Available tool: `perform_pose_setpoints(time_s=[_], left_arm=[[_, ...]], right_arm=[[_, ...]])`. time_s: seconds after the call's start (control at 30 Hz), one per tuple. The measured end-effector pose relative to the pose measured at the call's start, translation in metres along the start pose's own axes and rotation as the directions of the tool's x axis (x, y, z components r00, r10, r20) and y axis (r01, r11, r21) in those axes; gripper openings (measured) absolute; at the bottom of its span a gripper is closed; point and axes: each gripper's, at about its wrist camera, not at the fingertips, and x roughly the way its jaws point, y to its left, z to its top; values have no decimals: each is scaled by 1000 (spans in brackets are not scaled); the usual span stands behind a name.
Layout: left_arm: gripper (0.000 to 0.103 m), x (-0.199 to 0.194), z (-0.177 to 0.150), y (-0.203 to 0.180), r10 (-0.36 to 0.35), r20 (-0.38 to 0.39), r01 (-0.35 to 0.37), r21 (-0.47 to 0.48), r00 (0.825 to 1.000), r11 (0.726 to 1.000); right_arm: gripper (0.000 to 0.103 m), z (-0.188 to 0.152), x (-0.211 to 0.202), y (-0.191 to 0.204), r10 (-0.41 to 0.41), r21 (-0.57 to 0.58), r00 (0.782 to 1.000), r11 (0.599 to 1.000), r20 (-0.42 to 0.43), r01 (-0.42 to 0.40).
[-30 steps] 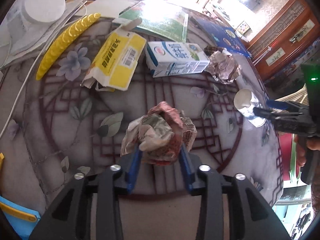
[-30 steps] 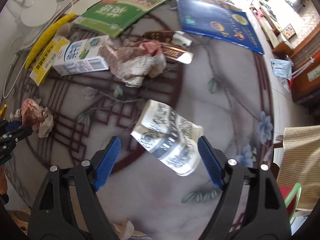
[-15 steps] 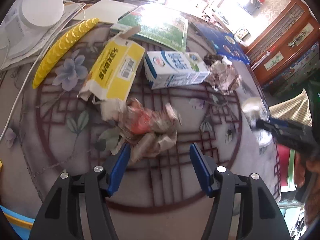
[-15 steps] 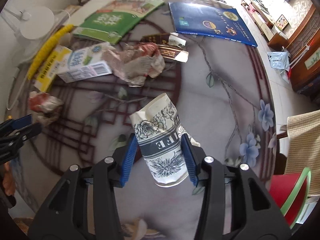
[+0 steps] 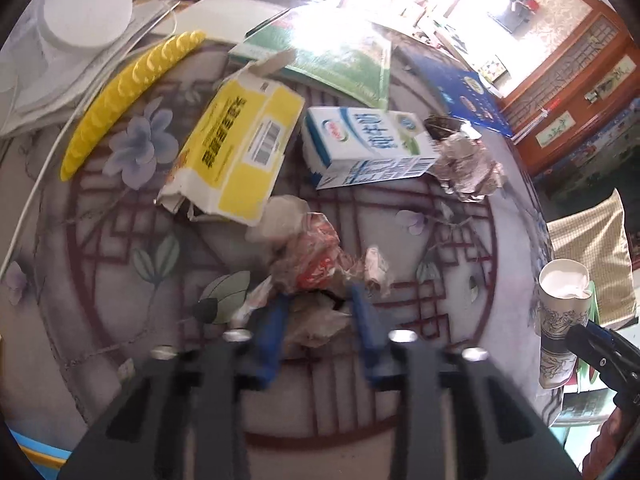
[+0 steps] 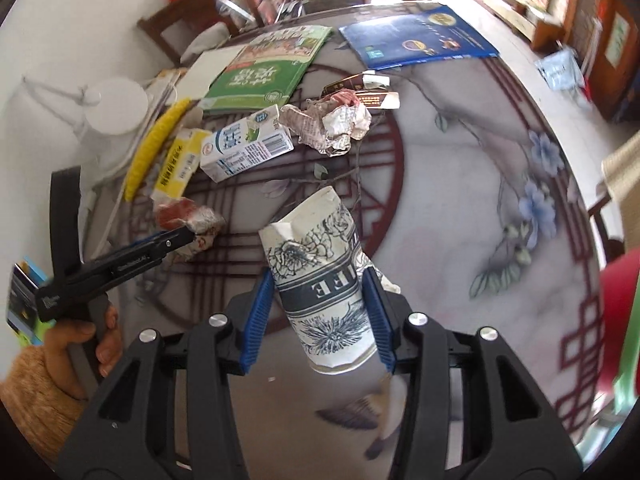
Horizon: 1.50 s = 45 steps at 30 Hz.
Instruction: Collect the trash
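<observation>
L tongs [image 5: 318, 312]: clamped on crumpled wrapper [image 5: 316, 264], over table [image 5: 120, 280]. R tongs [image 6: 320, 300]: gripping dented paper cup [image 6: 320, 280], lifted.

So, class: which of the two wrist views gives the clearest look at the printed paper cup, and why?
The right wrist view: the paper cup fills the centre, flower print sharp, clamped between the right gripper fingers. The left wrist view shows the same cup small at the right edge, mostly its white rim.
</observation>
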Motion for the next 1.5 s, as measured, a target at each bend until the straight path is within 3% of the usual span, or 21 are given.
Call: perform_pose_setpoints(time_s=[0.13, 0.17, 0.3, 0.6, 0.83, 0.87, 0.93, 0.97, 1.27, 1.43, 1.5], left_arm=[[8, -10, -3, -4, -28, 11, 28, -12, 1000, 1000], [0, -14, -4, -7, -39, 16, 39, -11, 999, 999], [0, -28, -7, -19, -61, 45, 60, 17, 997, 998], [0, -59, -12, -38, -117, 102, 113, 45, 988, 993], [0, -66, -15, -47, -113, 112, 107, 61, 987, 992], [1, -64, -16, -46, -105, 110, 99, 54, 988, 994], [38, -57, -17, -42, -108, 81, 106, 30, 991, 994], [63, -50, -18, -39, -114, 69, 113, 12, 991, 993], [62, 1, -12, -44, 1, 27, -2, 32, 1000, 999], [61, 8, -12, -51, 50, 24, -52, 100, 998, 994], [45, 9, -14, -51, 78, 36, -82, 121, 996, 989]], right_arm=[[44, -3, -14, -5, 2, 34, 999, 999, 42, -4], [44, -3, -20, -7, -1, 43, 998, 999, 60, -2], [44, -5, -37, -13, -8, 70, 994, 998, 112, 0], [44, -12, -52, -21, -17, 90, 990, 996, 140, 5], [44, -20, -60, -28, -18, 104, 988, 995, 152, 2], [44, -21, -60, -30, -18, 107, 988, 994, 151, 2], [44, -24, -60, -32, -19, 114, 989, 994, 148, 2], [44, -25, -61, -33, -19, 115, 989, 993, 147, 2], [45, -39, -63, -40, -21, 130, 991, 991, 133, 3], [45, -45, -69, -46, -30, 149, 989, 989, 144, 8], [45, -46, -70, -49, -31, 158, 989, 987, 148, 7]])
